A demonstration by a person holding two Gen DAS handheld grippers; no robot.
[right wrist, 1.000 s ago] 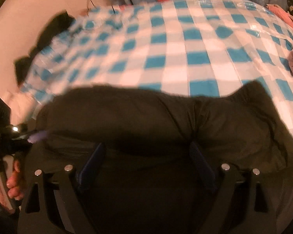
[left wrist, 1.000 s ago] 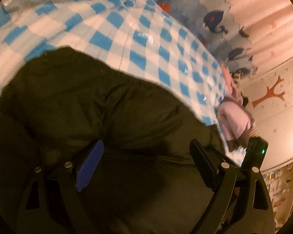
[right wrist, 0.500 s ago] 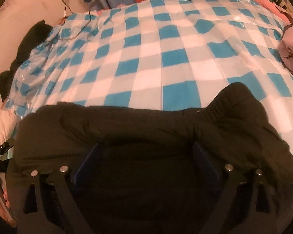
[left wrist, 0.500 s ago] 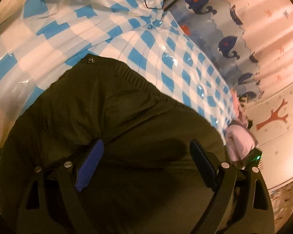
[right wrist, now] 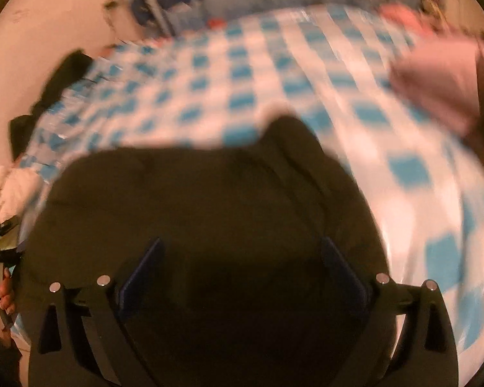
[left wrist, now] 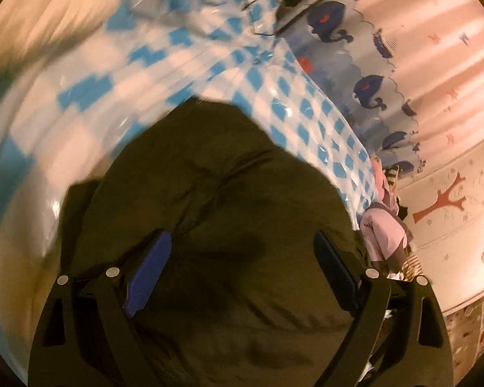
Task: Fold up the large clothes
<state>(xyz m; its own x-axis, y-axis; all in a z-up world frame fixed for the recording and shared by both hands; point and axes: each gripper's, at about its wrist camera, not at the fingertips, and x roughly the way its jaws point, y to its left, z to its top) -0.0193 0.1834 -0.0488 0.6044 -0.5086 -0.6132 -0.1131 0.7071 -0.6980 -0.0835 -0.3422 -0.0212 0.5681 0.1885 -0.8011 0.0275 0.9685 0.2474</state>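
Downward both grippers (left wrist: 240, 272) (right wrist: 242, 277) tilt over dark garment (left wrist: 229, 177).

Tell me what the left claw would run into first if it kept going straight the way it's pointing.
Most likely the dark garment spread on the blue-and-white checked sheet. The left claw is angled down with its jaws wide, and dark fabric fills the space between and ahead of its fingers. Depth is unclear, so contact may be close.

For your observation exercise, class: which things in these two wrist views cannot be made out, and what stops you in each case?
- Dark garment, left wrist view: near part hidden by the left tool and bottom edge.
- Checked cover, right wrist view: motion blur smears the pattern.
- Pink clothes, right wrist view: blurred, cut off at the edge.
- Dark garment's type: folds hide it.
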